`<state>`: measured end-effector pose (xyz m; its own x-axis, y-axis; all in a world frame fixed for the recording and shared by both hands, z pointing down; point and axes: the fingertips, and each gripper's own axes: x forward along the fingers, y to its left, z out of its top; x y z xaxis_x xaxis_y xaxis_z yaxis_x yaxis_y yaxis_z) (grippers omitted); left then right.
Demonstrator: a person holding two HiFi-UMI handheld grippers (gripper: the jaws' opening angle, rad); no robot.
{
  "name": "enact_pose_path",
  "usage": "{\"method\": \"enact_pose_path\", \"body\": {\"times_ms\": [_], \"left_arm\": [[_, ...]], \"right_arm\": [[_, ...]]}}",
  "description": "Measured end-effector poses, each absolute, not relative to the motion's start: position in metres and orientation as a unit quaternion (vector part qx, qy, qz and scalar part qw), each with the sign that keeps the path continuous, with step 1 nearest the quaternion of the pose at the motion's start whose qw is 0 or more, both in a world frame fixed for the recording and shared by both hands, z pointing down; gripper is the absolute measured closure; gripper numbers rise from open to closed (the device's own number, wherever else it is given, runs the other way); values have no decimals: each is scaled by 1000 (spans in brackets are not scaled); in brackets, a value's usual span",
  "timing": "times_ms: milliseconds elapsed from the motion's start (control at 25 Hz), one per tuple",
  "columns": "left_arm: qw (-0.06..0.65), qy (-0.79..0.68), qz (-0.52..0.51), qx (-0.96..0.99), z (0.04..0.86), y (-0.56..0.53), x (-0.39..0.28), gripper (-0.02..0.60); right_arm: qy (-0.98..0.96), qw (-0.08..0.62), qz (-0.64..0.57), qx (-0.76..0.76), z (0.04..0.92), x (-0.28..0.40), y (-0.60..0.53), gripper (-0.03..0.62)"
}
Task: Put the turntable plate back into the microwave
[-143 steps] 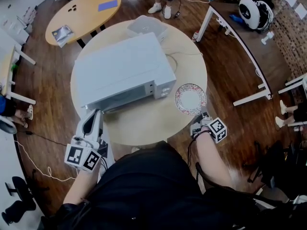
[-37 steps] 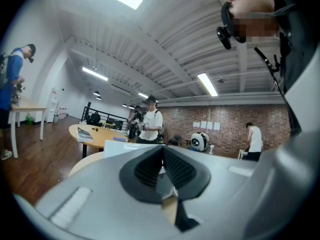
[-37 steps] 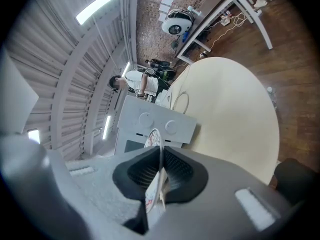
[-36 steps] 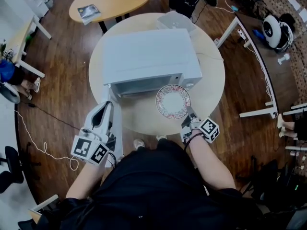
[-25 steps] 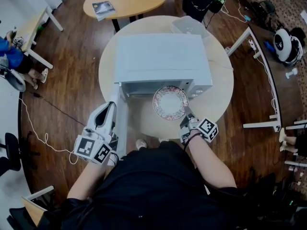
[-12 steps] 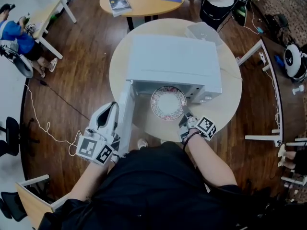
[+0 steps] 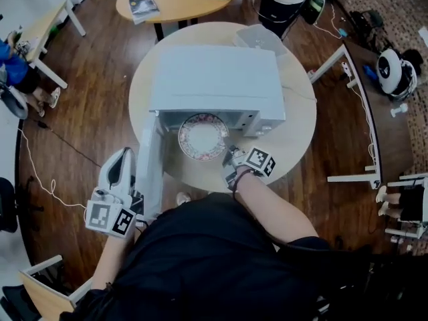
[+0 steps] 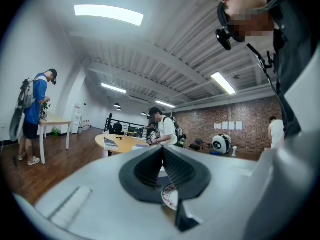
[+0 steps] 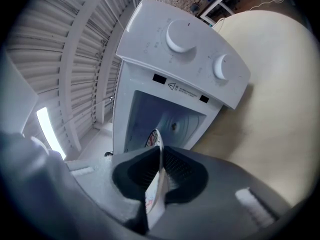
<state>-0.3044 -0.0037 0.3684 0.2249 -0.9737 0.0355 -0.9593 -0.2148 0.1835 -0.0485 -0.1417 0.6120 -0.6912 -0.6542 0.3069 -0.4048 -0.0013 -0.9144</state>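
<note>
Turntable plate (image 7: 200, 136) hung at the open microwave's (image 7: 214, 79) mouth, rim pinched in the right hand-held gripper (image 7: 229, 160): insertion step, seemingly half in. Next called for sliding it level and seating it centrally.

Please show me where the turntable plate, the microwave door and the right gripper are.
turntable plate (image 7: 200, 138): head view, on its white centre.
microwave door (image 7: 148, 169): head view, on the open door's top edge.
right gripper (image 9: 160, 156): right gripper view, midway between its fingertips.
</note>
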Motion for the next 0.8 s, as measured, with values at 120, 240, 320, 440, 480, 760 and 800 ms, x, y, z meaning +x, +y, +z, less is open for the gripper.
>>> {"method": "enact_pose_path", "body": {"times_ms": [120,240,320,440,480,760,800], "left_arm": [[85,-626,-49,774,368,-11,-298,577],[85,-628,-46,772,368,-13,-300,577],[84,-632,-42,769,369,-13,-301,577],[87,-636,-40,766,371,-17,-302,577],[87,-636,-39,766,371,-18,-302,577],[88,-622,-33,777,377,-37,-278,577],[86,-620,-30,779,376,-39,-276,577]], "right_arm": [[698,97,-600,-379,606,-42,-148,569],[698,99,-600,-378,607,-42,-152,569],[698,99,-601,-375,607,-44,-154,569],[698,98,-603,-374,608,-45,-156,569],[697,97,-605,-373,608,-46,-157,569],[692,93,-605,-384,611,-24,-169,569],[689,95,-606,-385,612,-23,-170,568]]}}
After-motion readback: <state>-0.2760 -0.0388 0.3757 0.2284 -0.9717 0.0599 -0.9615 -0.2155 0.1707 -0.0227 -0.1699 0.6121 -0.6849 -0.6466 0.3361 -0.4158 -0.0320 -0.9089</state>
